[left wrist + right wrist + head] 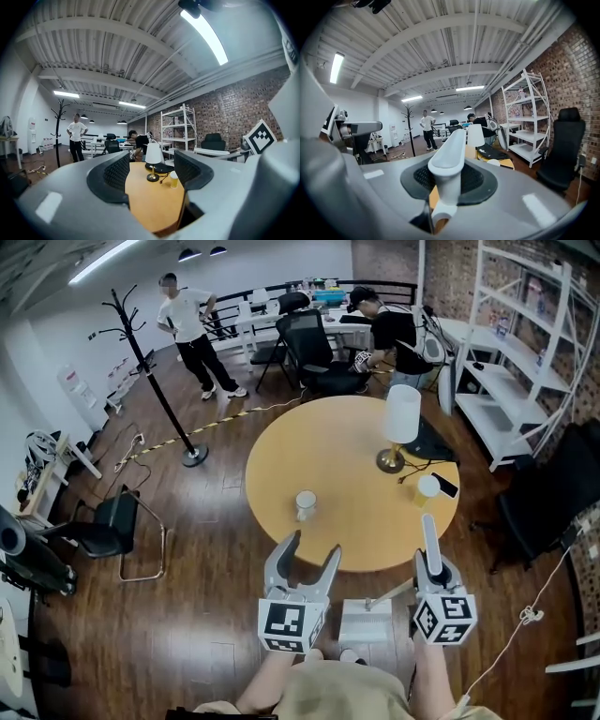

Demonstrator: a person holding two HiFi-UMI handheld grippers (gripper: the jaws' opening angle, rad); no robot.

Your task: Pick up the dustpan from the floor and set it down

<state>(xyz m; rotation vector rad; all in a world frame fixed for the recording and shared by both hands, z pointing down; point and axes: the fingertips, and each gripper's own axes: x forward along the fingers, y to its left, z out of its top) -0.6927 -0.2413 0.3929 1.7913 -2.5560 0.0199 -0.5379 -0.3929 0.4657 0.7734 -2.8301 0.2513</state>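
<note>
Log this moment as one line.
right gripper: shut on dustpan handle | left gripper: open, empty | pan: low between grippers, floor contact unclear

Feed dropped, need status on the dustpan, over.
Right gripper shut on dustpan handle. Left gripper open, empty. Round table close ahead.

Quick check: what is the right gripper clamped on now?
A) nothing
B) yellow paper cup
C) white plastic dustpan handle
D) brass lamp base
C: the right gripper is shut on the white plastic dustpan handle, which stands between its black pads.
</note>
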